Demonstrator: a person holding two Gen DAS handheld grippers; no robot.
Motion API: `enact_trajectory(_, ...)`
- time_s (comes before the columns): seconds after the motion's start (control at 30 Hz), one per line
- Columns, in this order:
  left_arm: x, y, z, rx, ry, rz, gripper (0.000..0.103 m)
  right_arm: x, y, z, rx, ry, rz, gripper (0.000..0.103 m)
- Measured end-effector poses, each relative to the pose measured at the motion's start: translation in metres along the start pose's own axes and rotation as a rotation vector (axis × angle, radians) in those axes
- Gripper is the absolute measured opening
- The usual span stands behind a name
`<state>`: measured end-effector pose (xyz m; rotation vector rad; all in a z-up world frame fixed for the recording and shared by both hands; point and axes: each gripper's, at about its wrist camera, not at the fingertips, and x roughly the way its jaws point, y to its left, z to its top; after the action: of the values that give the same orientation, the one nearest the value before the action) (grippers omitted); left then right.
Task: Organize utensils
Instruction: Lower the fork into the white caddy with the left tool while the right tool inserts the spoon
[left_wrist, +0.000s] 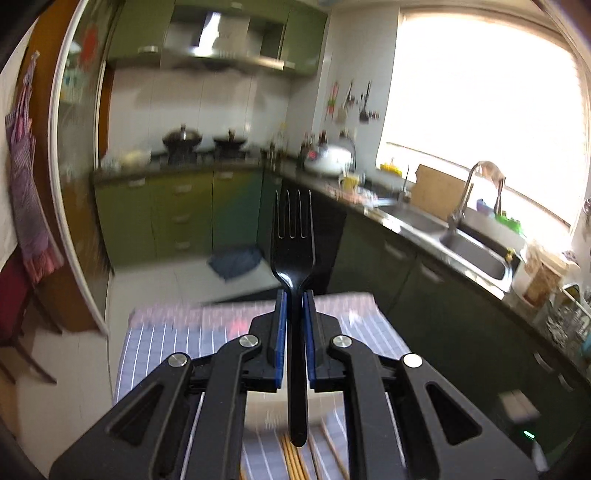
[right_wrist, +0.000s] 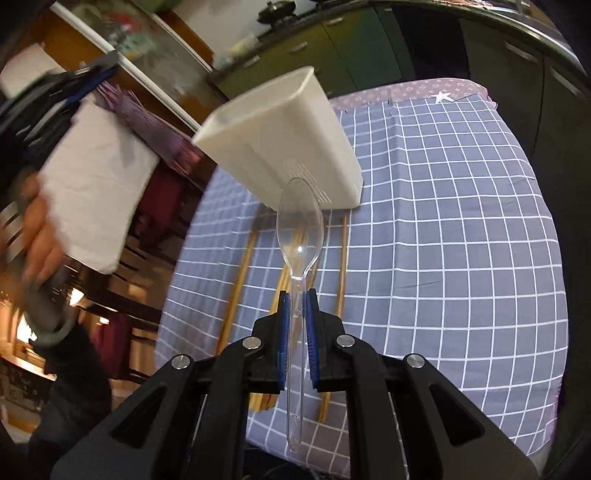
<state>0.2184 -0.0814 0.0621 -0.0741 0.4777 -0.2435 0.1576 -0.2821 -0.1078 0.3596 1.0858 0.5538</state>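
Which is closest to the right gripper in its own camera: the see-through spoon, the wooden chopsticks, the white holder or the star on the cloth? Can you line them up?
1. Clear spoon, held in the right gripper.
2. Chopsticks, on the cloth just below.
3. White holder, beyond the spoon's tip.
4. White star, at the far edge.

The left gripper is raised and points level, its jaws closed on the handle of a black fork. The right gripper tilts downward, its jaws clamped on a clear spoon.
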Motion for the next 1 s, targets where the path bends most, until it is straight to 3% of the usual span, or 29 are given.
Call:
enact_trajectory(0.23, 0.067, 0.003, -0.004, 0.014, -0.035, 0.049, 0.009, -0.032, -0.021, 0.0, -0.006, -0.056, 0.022, 0.01)
enact_trajectory(0.43, 0.087, 0.005, -0.034, 0.031, -0.003, 0.076, 0.009, -0.057, -0.009, 0.022, -0.066, -0.155, 0.011, 0.01)
enact_trajectory(0.53, 0.093, 0.008, -0.045, 0.025, 0.051, 0.083, 0.014, -0.068, 0.0, 0.042, -0.083, -0.208, 0.016, 0.01)
enact_trajectory(0.63, 0.091, 0.008, -0.049, 0.046, 0.069, 0.095, 0.025, -0.08, 0.014, 0.065, -0.116, -0.288, -0.011, 0.01)
enact_trajectory(1.0, 0.02, 0.027, -0.053, 0.031, 0.035, 0.103, 0.025, -0.072, 0.081, 0.163, -0.221, -0.639, -0.086, 0.01)
